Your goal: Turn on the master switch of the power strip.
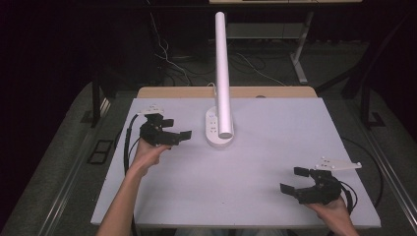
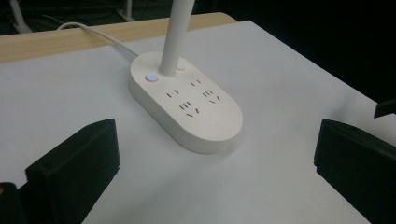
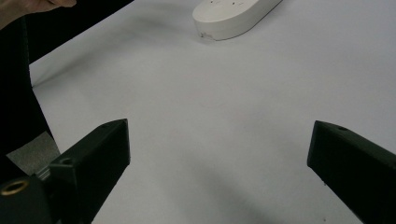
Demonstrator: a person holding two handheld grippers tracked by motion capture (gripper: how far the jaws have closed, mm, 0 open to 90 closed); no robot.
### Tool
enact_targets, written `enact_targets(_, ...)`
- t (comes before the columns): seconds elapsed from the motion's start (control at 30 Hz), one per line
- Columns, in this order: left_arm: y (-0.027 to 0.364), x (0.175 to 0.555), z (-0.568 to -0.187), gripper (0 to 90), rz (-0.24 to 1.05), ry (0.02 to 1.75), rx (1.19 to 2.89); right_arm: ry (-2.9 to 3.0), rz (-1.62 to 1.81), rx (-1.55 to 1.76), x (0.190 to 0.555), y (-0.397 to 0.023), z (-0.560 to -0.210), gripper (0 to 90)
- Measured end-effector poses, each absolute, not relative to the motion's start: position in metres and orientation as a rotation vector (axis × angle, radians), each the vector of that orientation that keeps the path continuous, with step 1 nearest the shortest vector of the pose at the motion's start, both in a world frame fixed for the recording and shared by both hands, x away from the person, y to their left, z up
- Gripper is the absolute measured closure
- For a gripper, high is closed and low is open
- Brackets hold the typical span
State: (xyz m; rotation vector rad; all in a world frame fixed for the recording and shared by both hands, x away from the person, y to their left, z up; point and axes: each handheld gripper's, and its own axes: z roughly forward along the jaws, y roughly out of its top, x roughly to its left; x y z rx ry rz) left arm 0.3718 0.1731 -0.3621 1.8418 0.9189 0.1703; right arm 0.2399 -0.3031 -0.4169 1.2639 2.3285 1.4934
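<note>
Behind the lamp post (image 1: 222,73), the oval base (image 1: 218,129), perhaps part-hidden.

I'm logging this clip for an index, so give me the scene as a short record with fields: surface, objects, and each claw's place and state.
surface: white table top, with a wooden strip along its far edge
object: white lamp base with sockets, a lit round button and a white cord
lamp arm: white tube rising from the base
left claw: open, holding nothing, just left of the base, pointed at it
right claw: open, holding nothing, near the table's front right corner
contact: neither claw touches the lamp
</note>
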Motion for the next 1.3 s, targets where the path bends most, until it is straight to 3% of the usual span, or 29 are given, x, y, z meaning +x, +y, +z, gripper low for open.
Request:
enact_targets(0.77,0.197,0.297,-0.396,0.0,0.185,0.939,1.81,2.331,1.488,1.262,0.24,-0.301,-0.417,5.4)
enact_targets(1.3,0.186,0.264,-0.412,0.0,0.155,0.875,1.84,2.337,1.487,1.247,0.239,-0.3,-0.418,5.3)
